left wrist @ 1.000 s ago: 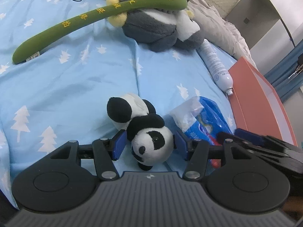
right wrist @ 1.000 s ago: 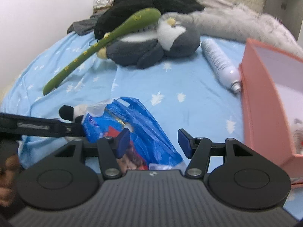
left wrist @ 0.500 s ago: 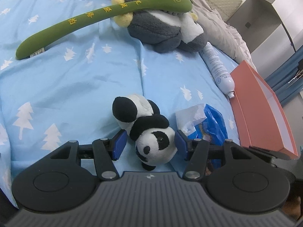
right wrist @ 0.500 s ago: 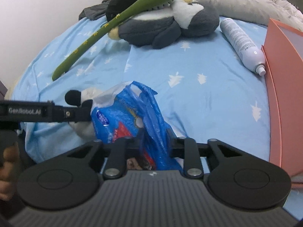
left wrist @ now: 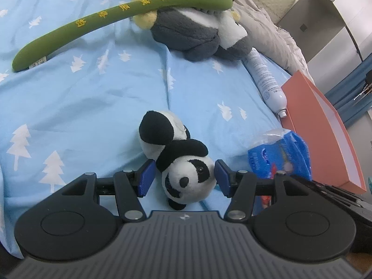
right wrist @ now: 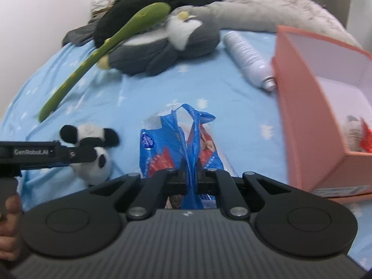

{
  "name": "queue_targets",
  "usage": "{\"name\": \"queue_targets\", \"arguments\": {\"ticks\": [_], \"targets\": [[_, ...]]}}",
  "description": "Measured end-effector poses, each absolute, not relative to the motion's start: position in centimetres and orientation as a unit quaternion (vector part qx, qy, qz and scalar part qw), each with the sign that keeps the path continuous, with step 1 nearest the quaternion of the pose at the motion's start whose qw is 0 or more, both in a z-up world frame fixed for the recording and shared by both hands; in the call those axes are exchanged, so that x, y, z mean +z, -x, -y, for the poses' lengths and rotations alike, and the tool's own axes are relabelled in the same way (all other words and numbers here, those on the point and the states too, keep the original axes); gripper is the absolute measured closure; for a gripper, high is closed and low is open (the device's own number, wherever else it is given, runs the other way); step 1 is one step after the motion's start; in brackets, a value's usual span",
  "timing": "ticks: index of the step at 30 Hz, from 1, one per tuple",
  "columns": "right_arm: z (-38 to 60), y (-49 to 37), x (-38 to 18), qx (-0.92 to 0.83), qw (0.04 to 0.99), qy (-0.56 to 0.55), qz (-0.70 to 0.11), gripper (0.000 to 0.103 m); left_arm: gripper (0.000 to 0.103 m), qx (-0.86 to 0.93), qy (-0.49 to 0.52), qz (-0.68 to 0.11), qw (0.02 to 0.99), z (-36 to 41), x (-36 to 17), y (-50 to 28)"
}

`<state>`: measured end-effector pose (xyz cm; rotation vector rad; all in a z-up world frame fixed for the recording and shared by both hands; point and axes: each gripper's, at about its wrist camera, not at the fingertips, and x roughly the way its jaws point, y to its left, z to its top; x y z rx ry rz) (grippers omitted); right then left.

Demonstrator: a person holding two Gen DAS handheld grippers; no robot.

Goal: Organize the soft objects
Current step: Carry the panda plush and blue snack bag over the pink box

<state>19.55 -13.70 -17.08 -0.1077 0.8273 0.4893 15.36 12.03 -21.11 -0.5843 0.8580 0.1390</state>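
The right gripper point(right wrist: 191, 176) pinches only thin film of the crinkly blue plastic pack point(right wrist: 181, 144) on the bed; it could tear or slip. The left gripper point(left wrist: 184, 179) brackets the small plush panda point(left wrist: 179, 162), half-open.

Black hand-held gripper point(left wrist: 183, 180), blue pads point(left wrist: 146, 177), seemingly ribbed housing

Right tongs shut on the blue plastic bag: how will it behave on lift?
Likely floppy: the blue plastic bag is thin film, bunched into a narrow fold between the right tongs. It will probably sag and swing, since the pack inside hangs free of the grip. The film looks glossy, so it may slip.
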Motion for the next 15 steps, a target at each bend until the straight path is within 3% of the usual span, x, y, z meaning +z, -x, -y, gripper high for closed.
{"name": "queue_targets", "arguments": {"ticks": [15], "targets": [[13.9, -19.1, -17.2, 0.221, 0.892, 0.047, -0.391, 0.095, 0.050, 0.069, 0.248, -0.404, 0.878, -10.5, -20.1, -16.1]]}}
